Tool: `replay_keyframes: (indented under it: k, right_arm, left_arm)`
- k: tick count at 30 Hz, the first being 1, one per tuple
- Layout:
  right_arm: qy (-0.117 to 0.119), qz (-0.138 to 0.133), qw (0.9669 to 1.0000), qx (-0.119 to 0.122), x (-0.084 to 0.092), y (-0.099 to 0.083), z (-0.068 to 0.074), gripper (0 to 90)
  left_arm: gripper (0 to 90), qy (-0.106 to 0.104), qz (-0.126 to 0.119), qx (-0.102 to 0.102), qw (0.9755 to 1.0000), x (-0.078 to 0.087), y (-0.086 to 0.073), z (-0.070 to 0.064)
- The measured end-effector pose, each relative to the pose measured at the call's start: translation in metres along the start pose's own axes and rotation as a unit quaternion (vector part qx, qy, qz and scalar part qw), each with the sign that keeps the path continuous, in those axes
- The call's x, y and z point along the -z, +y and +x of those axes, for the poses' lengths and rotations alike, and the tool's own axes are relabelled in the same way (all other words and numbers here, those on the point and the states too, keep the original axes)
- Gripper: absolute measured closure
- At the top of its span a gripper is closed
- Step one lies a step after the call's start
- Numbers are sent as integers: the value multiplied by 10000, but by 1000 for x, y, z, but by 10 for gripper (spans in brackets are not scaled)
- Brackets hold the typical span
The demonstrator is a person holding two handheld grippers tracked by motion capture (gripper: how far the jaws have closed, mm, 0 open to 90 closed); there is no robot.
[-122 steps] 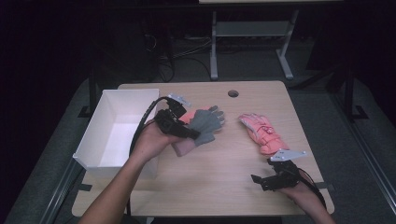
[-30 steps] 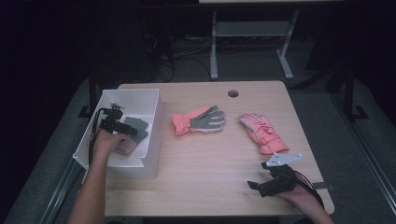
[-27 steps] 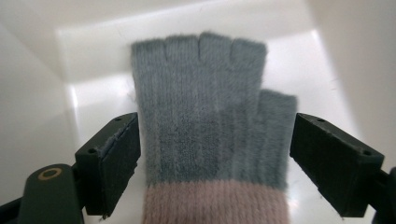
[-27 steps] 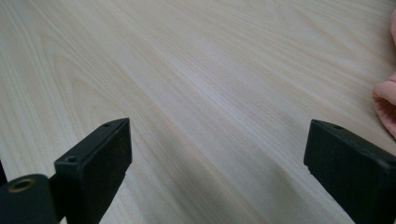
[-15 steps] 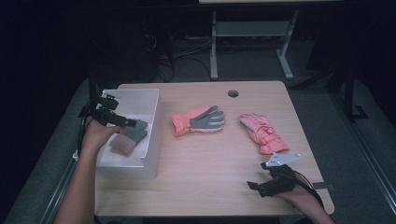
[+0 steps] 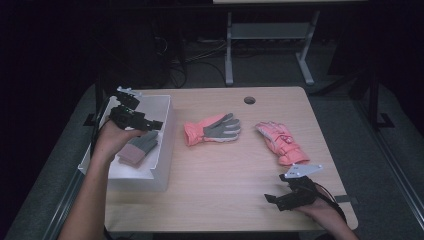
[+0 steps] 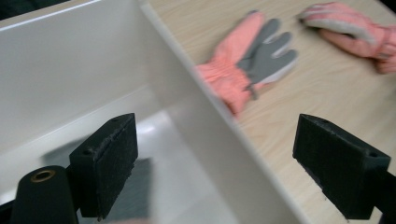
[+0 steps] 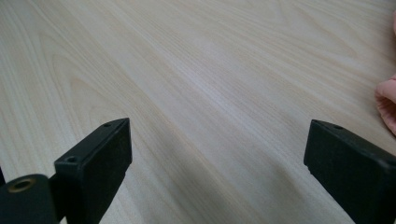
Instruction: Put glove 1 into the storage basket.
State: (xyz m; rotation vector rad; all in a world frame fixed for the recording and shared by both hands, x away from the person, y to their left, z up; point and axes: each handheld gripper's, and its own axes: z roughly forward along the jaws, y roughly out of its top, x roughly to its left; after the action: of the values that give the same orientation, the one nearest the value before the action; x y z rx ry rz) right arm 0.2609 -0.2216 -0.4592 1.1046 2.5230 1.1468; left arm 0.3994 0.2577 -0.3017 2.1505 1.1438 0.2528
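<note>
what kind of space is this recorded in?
Probably a lab or workshop data-collection station, not a home: a lone wooden table with a cable hole, dark surroundings with loose cables on the floor, and a metal equipment stand behind it.

grey-pink glove [image 6: 137, 148] lies flat in white bin [image 6: 165, 135]

Wooden table [image 6: 235, 170], grey floor [image 6: 345, 105], dark room

The left gripper [image 6: 156, 124] now hangs empty above the bin [image 6: 165, 145]; the grey glove [image 6: 138, 148] lies inside.
</note>
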Motion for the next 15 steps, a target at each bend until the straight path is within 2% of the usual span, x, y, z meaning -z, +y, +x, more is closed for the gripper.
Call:
replay_keyframes:
  k: [6, 15]
  right_arm:
    - [1, -5, 10000, 15, 0, 0, -1, 72]
    - [-3, -3, 10000, 7, 0, 0, -1, 72]
  left_arm:
    - [137, -274, -51, -214, 9994, -13, 6, -32]
    - [139, -679, -132, -464, 9965, -37, 8, -74]
